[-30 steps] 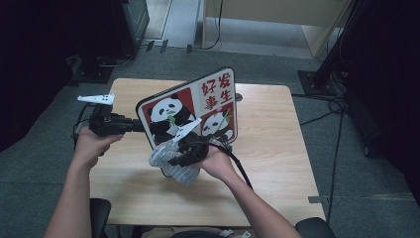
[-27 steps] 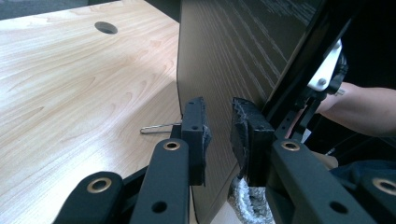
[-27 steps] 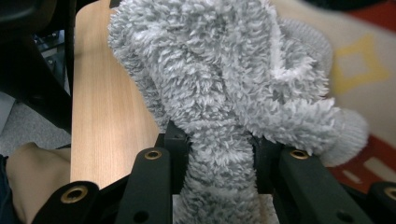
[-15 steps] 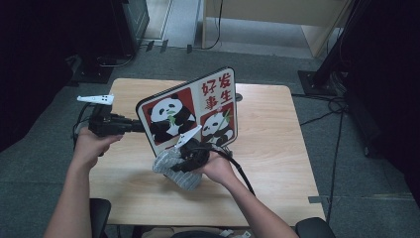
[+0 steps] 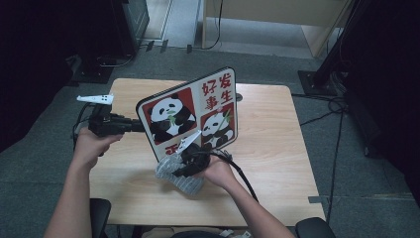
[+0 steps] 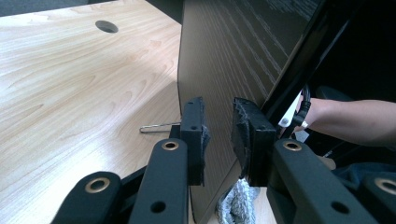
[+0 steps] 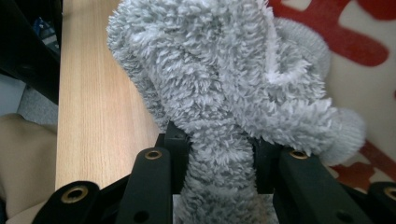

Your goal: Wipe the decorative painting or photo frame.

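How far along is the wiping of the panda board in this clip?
Already done: the left gripper holds the panda board upright by its edge, and the right gripper is shut on the grey cloth. In hand: cloth at the board's lower front. Left: most of the face; finished strokes can't be judged.

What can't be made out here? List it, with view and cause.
1. High view: the bottom print of the panda board, hidden by the grey cloth and the right gripper.
2. Right gripper view: the board's red characters, covered by the cloth and cut off by the edge.
3. Left gripper view: a thin metal piece on the table, partly behind a jaw.
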The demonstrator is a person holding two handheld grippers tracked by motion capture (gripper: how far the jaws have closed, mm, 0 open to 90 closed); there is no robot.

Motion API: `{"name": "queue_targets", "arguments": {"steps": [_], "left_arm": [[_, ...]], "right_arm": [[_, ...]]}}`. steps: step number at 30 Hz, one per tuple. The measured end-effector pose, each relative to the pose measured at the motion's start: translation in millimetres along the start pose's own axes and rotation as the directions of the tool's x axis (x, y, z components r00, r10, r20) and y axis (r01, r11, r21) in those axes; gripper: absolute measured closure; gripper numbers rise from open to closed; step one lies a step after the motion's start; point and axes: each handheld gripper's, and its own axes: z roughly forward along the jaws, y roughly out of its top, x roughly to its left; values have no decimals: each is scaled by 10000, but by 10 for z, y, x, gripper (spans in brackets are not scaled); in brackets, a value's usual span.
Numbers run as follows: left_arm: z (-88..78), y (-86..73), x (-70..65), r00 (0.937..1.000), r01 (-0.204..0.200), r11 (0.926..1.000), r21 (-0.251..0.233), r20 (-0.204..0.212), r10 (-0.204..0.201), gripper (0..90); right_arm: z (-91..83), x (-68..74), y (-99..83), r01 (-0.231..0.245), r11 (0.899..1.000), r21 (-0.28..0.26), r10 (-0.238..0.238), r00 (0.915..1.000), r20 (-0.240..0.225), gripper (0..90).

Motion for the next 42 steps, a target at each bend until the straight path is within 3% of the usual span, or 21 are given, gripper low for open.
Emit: {"name": "queue_targets", "arguments": {"steps": [8, 20, 27, 35, 42], "left_arm": [[-16, 1, 6, 10000, 18, 10000, 7, -23, -17, 708], [-64, 16, -22, 9976, -226, 9997, -20, -659, 225, 588], [-89, 24, -29, 9934, -324, 9994, -99, -1101, 311, 459], [-144, 31, -35, 9945, -114, 9996, -261, -1045, 86, 384], [-170, 36, -63, 9936, -415, 9989, -197, -1056, 392, 354]], "right_arm": [[-69, 54, 34, 87, 9998, 169, -86, 10000, -30, 691], [-366, 202, 270, 365, 9977, -575, -386, 9986, -350, 694], [-505, 253, 442, 590, 9948, -826, -624, 9973, -398, 693], [-652, 353, 664, 949, 9894, -1097, -1012, 9934, -536, 689], [-716, 405, 804, 1169, 9856, -1222, -1242, 9908, -538, 689]]}}
